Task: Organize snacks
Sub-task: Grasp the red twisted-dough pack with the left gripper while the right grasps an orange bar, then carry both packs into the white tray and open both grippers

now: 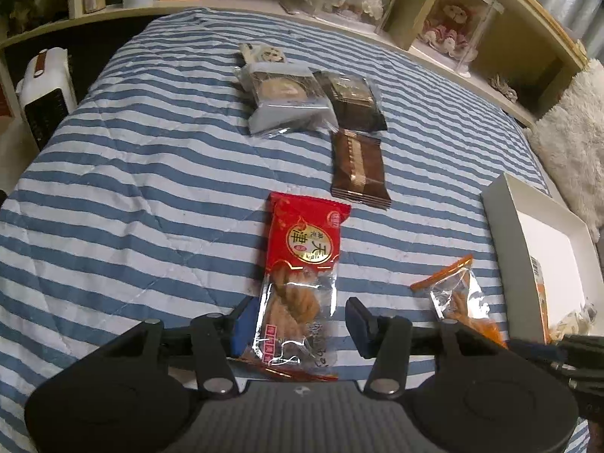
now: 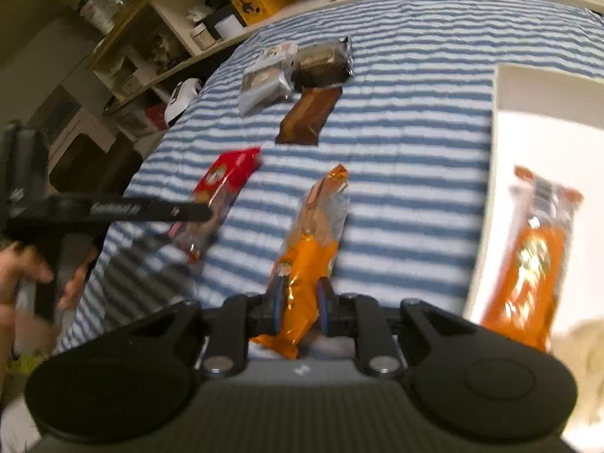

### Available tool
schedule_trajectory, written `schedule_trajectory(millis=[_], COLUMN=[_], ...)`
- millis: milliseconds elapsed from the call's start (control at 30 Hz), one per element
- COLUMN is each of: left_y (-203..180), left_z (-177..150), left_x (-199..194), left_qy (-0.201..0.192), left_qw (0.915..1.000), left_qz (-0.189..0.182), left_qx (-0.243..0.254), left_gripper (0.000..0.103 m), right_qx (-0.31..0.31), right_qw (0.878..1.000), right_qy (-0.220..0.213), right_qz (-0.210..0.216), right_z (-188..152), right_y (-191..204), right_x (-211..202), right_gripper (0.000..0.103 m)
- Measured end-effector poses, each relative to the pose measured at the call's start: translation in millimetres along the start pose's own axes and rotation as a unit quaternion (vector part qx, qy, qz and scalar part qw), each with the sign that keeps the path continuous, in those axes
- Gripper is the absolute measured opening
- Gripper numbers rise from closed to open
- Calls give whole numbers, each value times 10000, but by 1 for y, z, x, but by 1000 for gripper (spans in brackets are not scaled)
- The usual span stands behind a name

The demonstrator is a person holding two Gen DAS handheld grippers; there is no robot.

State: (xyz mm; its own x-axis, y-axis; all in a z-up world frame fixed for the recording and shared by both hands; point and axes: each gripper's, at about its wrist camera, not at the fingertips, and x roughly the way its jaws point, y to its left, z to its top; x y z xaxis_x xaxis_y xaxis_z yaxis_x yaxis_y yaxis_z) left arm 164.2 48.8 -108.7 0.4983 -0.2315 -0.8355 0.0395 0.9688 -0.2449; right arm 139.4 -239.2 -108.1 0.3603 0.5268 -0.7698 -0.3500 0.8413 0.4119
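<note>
A red snack packet (image 1: 302,264) lies on the striped bedspread, its near end between the fingers of my left gripper (image 1: 298,321), which is open around it. It also shows in the right wrist view (image 2: 222,188). My right gripper (image 2: 300,302) is shut on an orange snack packet (image 2: 309,249) and holds it above the bedspread; it also shows in the left wrist view (image 1: 458,302). A white box (image 2: 528,132) at the right holds another orange packet (image 2: 528,260). A brown packet (image 1: 358,166), a dark packet (image 1: 353,100) and a silver packet (image 1: 285,96) lie farther back.
Wooden shelves (image 1: 490,37) with plush toys and jars curve around the far side of the bed. A white fluffy cushion (image 1: 570,139) lies at the right. A white heater (image 1: 45,90) stands at the left. The left gripper (image 2: 113,209) and a hand show in the right wrist view.
</note>
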Motion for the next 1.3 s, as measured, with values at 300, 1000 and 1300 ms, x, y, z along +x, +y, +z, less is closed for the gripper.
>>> schedule_trajectory(millis=[300,1000,1300], left_y=[-4,-10,-10], left_z=[3,8,3], left_x=[1,24,19], left_qy=[173,135,-27], left_qw=[9998,9994,9996], left_qz=[-103,287,283], left_qx=[-35,145,25], left_gripper=[53,47,43], right_qx=[-448,-605,-358], right_qw=[9948,9903,9940], right_qy=[-587,-409,-294], right_qz=[-706,-1181,-989], right_z=[-13,-5,-3], right_y=[22,26,18], right_x=[9,46,45], right_gripper=[57,64,46])
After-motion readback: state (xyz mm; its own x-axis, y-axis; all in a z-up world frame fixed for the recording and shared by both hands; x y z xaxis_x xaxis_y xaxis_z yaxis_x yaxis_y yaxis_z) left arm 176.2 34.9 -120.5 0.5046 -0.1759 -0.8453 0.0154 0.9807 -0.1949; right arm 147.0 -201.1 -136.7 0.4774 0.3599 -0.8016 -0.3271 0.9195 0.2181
